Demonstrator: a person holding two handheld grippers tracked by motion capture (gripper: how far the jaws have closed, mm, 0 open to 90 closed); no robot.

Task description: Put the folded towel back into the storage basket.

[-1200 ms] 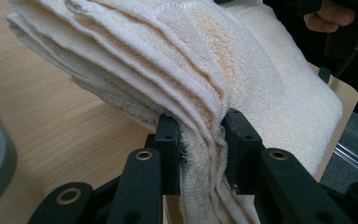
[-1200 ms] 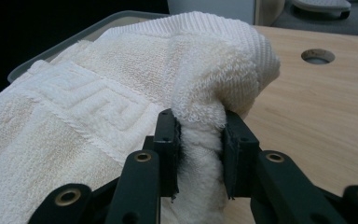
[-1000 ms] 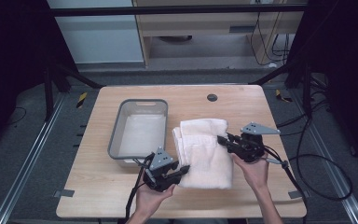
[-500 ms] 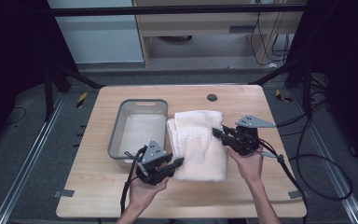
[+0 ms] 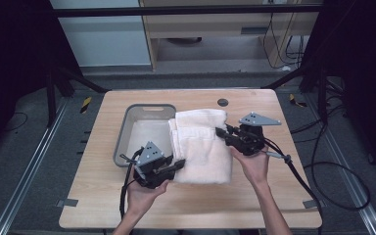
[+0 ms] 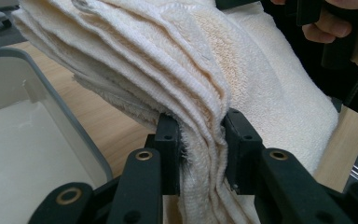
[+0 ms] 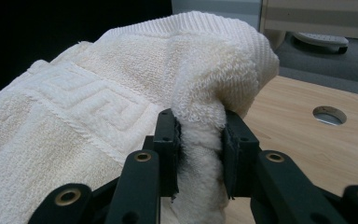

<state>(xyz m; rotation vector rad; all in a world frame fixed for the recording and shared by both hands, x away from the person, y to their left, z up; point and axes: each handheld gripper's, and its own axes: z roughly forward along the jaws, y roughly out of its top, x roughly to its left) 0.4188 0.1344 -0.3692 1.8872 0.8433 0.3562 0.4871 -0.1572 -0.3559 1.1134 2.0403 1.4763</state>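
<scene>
A folded cream towel (image 5: 199, 142) hangs between both grippers over the middle of the wooden table (image 5: 254, 200). My left gripper (image 5: 177, 165) is shut on the towel's near left corner; in the left gripper view its jaws pinch several stacked layers of the towel (image 6: 200, 79). My right gripper (image 5: 221, 132) is shut on the right edge, and the right gripper view shows the towel (image 7: 98, 116) bunched between the jaws. The towel's left edge overlaps the rim of a grey plastic bin (image 5: 127, 131).
The grey bin (image 6: 74, 130) stands left of the towel, open and pale inside. A round cable hole (image 5: 222, 102) sits near the table's far edge. Black cables (image 5: 323, 166) trail off the right side. Dark frame rails flank the table.
Both grippers have lifted and carried the towel to the left, toward the bin; its left edge now reaches over the bin's right rim.
</scene>
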